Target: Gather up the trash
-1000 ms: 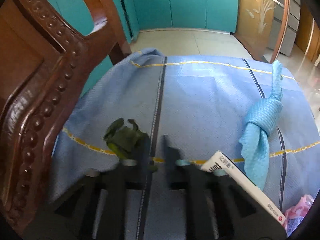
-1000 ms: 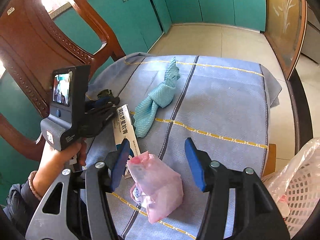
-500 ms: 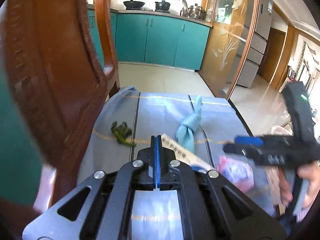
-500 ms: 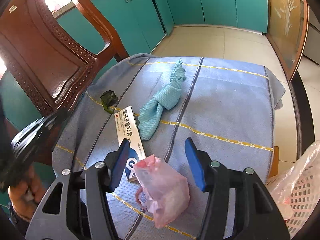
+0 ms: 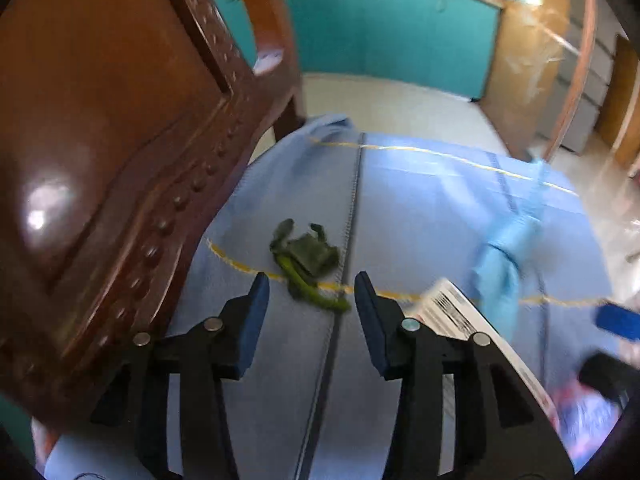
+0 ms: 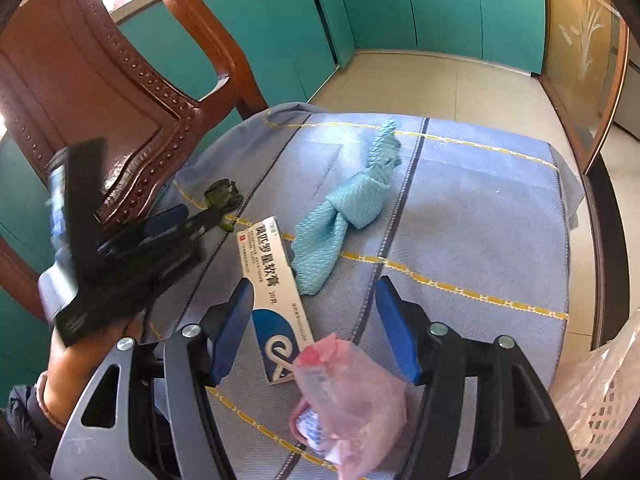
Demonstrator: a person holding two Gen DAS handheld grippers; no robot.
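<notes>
Left wrist view: left gripper [image 5: 308,292] jaws are opening, empty, pointed at the crumpled green wrapper [image 5: 308,260] lying on the blue tablecloth [image 5: 420,208] just beyond its tips.

Right wrist view: right gripper [image 6: 314,300] jaws are opening over the pink plastic bag [image 6: 348,392], pads clear of it; a white medicine box [image 6: 268,276] lies beside a knotted teal cloth [image 6: 344,220].

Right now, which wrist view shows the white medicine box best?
The right wrist view: the white medicine box lies flat on the blue cloth, nearly whole, its print sharp, only its near end hidden by the pink bag. The left wrist view shows a blurred strip of it behind a gripper finger.
</notes>
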